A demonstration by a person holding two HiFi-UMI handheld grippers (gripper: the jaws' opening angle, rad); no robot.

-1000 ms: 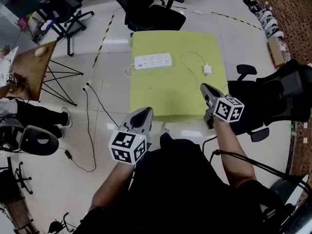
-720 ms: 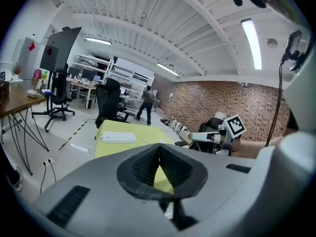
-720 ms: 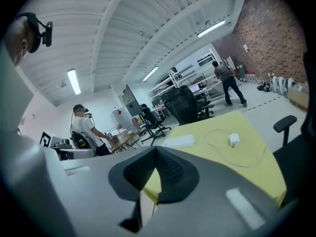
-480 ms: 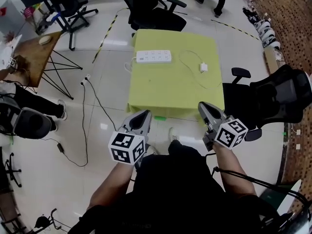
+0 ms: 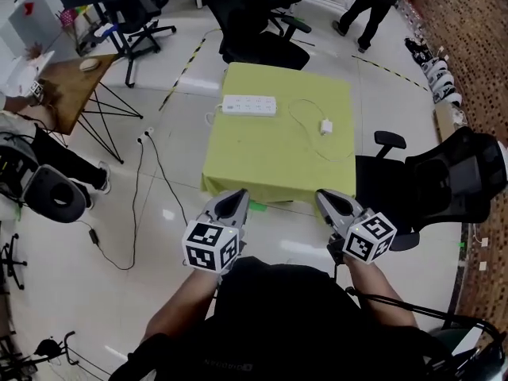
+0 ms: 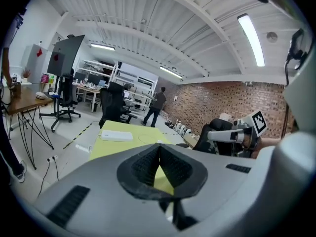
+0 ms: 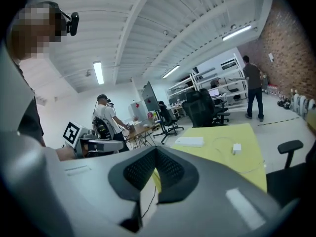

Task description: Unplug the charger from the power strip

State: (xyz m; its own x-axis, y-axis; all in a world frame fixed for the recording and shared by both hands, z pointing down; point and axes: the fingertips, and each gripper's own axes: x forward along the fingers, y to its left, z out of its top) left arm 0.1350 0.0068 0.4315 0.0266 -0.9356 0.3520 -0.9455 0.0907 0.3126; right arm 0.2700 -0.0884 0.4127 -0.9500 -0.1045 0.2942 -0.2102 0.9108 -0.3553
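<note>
With the left hand-held gripper (image 5: 236,199) and right hand-held gripper (image 5: 326,200) both pressed together, empty and well short of the yellow worktop (image 5: 270,161), the white charger (image 5: 325,126) lies apart from the power strip (image 5: 249,105), apparently unplugged; a careless reach could snag its looped cable (image 5: 290,113) and drag it off the edge

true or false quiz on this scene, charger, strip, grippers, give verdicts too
1. The charger is plugged into the power strip. False: it lies apart from the strip, to its right on the table.
2. The left gripper and right gripper are both shut and empty. True.
3. The power strip lies on the floor. False: it lies on the table.
4. A black office chair stands beyond the table's far edge. True.
</note>
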